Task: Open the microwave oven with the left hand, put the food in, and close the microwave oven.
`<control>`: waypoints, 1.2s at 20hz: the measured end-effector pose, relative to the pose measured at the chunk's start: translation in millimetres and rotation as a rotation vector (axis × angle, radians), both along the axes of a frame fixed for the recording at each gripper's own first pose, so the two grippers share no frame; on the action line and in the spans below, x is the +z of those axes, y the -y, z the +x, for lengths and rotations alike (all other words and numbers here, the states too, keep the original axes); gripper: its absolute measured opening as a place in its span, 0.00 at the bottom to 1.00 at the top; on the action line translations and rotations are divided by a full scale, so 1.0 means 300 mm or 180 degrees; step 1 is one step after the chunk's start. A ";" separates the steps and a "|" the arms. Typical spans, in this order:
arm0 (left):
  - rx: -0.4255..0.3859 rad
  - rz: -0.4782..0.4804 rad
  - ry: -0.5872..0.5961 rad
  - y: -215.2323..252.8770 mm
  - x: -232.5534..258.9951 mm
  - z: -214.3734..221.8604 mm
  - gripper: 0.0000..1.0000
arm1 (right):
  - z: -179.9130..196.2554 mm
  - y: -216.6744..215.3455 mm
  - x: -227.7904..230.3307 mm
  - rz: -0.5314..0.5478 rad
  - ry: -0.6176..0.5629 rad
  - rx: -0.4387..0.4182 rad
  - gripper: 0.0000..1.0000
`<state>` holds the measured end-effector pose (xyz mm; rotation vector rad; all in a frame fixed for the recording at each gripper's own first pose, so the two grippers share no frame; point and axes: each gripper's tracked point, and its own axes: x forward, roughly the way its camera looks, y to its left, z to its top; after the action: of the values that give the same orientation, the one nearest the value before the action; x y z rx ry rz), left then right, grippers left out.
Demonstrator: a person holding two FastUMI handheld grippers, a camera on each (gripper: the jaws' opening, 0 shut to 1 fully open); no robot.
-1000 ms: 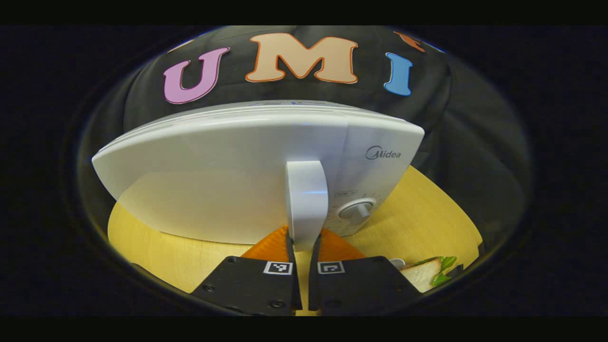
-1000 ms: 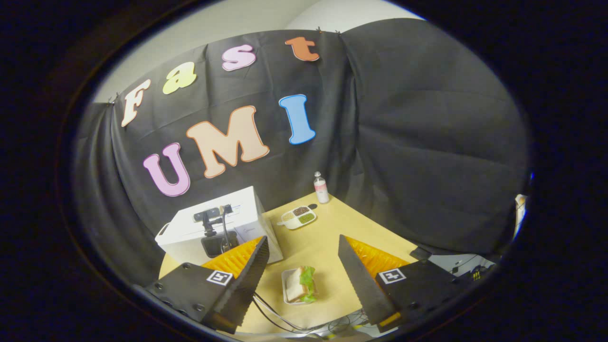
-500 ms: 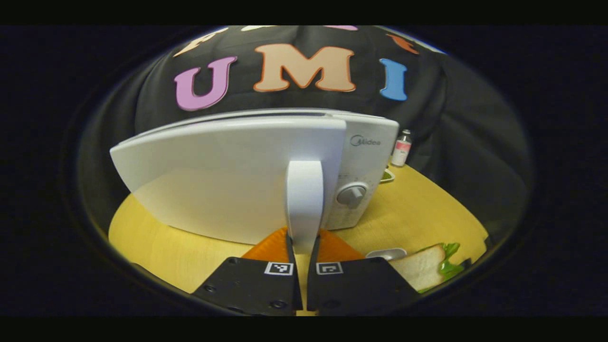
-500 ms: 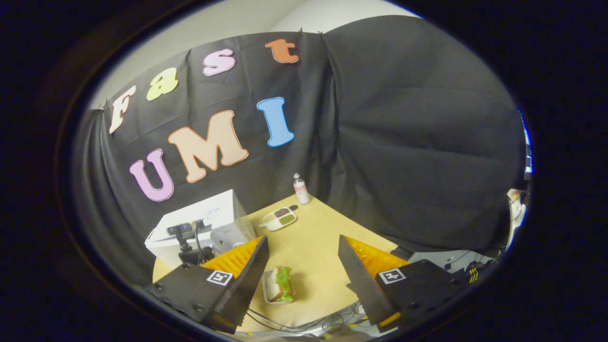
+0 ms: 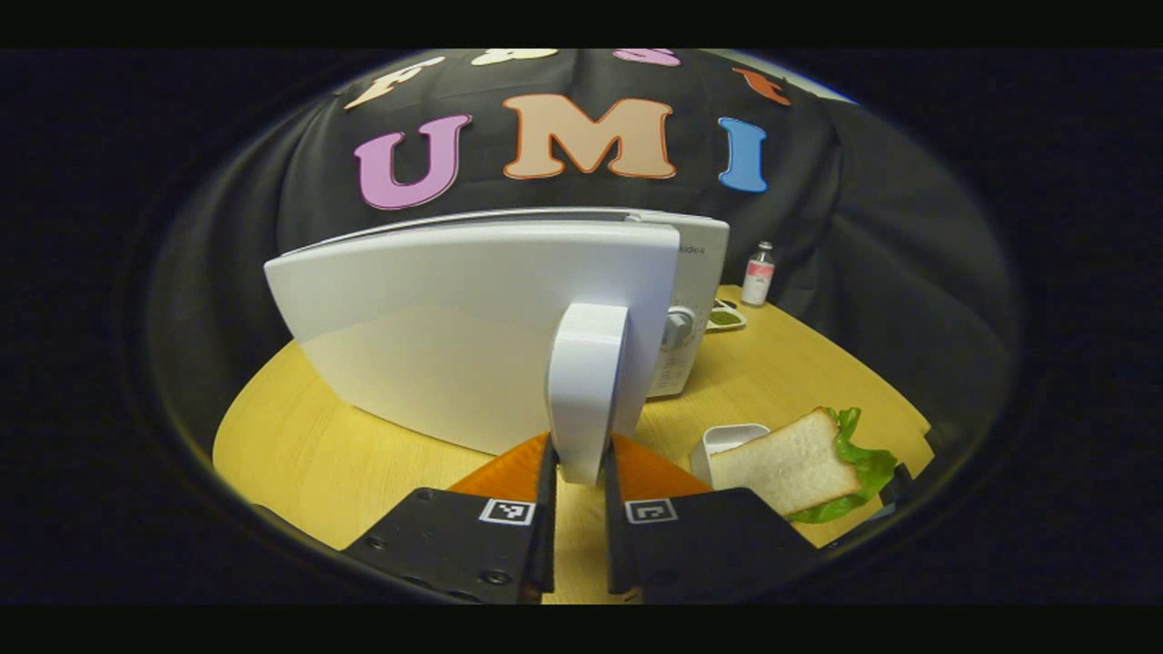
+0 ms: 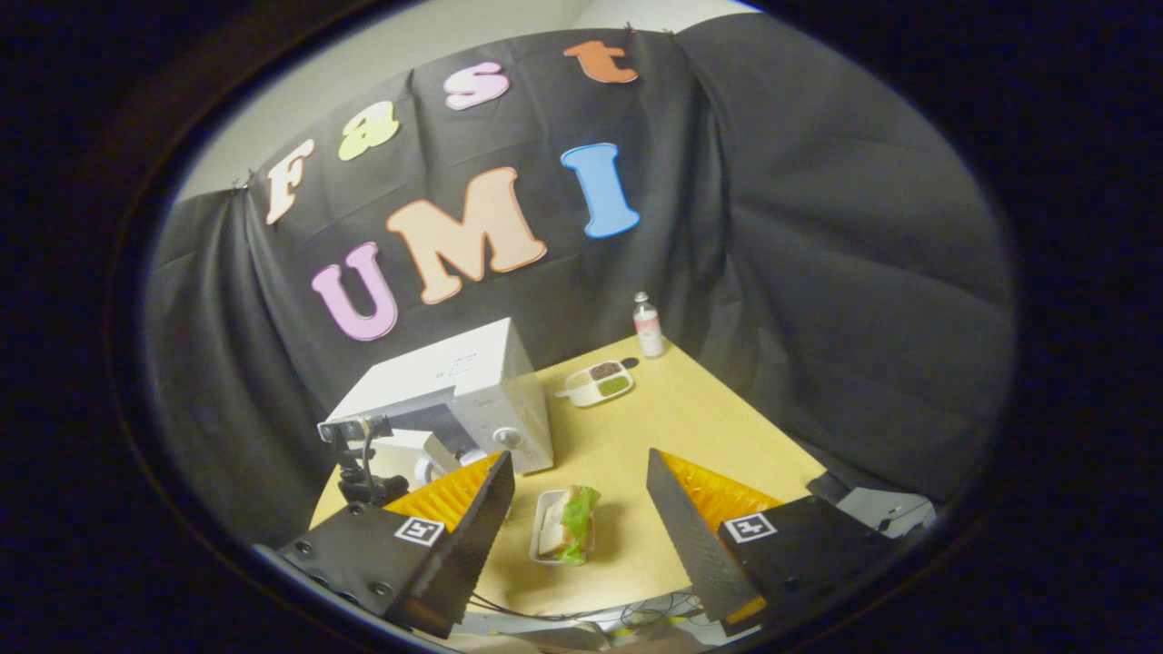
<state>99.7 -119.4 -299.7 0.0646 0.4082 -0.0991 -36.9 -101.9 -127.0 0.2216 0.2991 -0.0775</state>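
The white microwave (image 6: 463, 381) stands at the back left of the wooden table (image 6: 690, 427), and its door (image 5: 472, 336) is swung partly open. My left gripper (image 5: 579, 472) is shut on the door's upright white handle (image 5: 586, 391), one finger on each side. In the right gripper view the left gripper (image 6: 359, 454) shows at the door. The food is a sandwich (image 5: 800, 463) of white bread and lettuce in a small white tray (image 5: 727, 440), just right of the left gripper. My right gripper (image 6: 579, 457) hangs open high above the sandwich (image 6: 568, 527), holding nothing.
A divided dish (image 6: 598, 383) with brown and green contents sits right of the microwave, and a small bottle (image 6: 647, 325) stands behind it near the black cloth wall. Cables (image 6: 581, 622) hang off the table's near edge.
The door has swung further open, drawn by my left gripper on the handle; the control panel is now mostly hidden behind it. The right gripper has shifted a little and stayed open.
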 end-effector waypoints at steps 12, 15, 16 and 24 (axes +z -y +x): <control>0.0293 0.0140 -0.0109 -0.198 -0.011 -0.221 0.85 | -0.006 -0.051 -0.081 -0.0075 -0.0142 0.0352 0.92; 0.0213 0.0098 -0.0088 -0.246 0.008 -0.280 0.90 | -0.051 -0.108 -0.078 -0.0095 -0.0082 0.0287 0.92; 0.0175 0.0084 -0.0092 -0.266 0.014 -0.301 0.92 | -0.073 -0.131 -0.085 -0.0105 -0.0084 0.0257 0.92; 0.0004 -0.0086 -0.0210 -0.461 0.020 -0.470 1.00 | -0.329 -0.309 -0.119 -0.0228 -0.0092 0.0042 0.92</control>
<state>-41.3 18.8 -293.5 0.0346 0.4728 -0.1057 -135.6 -9.2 -162.7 0.1474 0.3262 -0.0782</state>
